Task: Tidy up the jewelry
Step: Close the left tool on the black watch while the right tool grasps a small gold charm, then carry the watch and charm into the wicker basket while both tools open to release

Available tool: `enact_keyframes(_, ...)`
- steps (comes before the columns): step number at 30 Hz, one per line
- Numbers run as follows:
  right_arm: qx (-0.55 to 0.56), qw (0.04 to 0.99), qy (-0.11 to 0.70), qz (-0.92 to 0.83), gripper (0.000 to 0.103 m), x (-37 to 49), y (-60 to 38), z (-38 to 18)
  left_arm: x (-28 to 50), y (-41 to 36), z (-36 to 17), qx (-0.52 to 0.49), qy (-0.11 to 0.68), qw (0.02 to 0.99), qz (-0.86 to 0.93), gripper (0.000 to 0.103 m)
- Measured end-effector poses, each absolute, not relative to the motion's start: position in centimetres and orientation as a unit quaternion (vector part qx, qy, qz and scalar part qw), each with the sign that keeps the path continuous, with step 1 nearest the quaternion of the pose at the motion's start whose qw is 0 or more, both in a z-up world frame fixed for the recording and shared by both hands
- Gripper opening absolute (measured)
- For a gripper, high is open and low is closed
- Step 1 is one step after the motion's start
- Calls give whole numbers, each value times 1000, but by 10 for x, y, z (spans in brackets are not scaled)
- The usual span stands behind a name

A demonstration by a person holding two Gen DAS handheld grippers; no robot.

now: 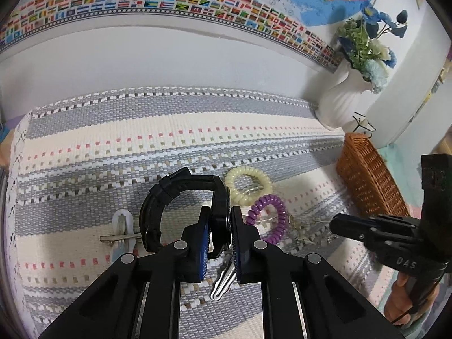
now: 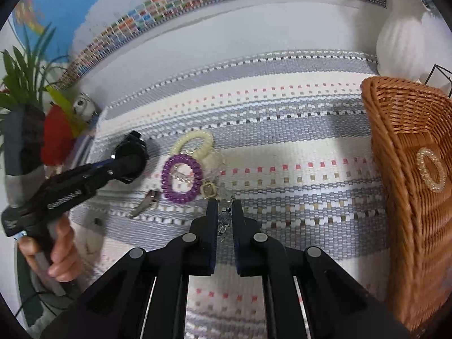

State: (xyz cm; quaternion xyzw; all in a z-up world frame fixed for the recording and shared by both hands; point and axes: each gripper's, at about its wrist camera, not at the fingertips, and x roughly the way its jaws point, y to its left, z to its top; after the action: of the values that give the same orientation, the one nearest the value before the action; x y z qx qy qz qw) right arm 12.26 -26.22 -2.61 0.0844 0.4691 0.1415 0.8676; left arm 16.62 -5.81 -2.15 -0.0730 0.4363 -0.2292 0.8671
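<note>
Left gripper (image 1: 220,220): clamped on black watch (image 1: 180,212), lifted for carrying | Right gripper (image 2: 224,214): closed around small dangling trinket (image 2: 224,220), near centre | Wicker basket (image 2: 406,197): far right, holding clear ring (image 2: 430,169), probable destination

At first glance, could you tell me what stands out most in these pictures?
The left tool grips a black watch at the centre of the striped mat. Beside it lie a purple coil band and a cream one. On the right, a wicker basket holds a clear ring.
</note>
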Motion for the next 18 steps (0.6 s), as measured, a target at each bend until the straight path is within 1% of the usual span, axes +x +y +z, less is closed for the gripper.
enact_keyframes(7, 91, 877, 452, 135, 10, 106, -268, -8, 156, -54, -13, -76, 415, 875, -238, 14)
enact_keyframes(14, 113, 884, 427, 155, 10, 85, -276, 22, 144, -57, -4, -71, 400, 877, -255, 14)
enact_keyframes(18, 105, 891, 417, 145, 10, 75, -279, 31, 135, -61, 1, -61, 388, 881, -265, 14)
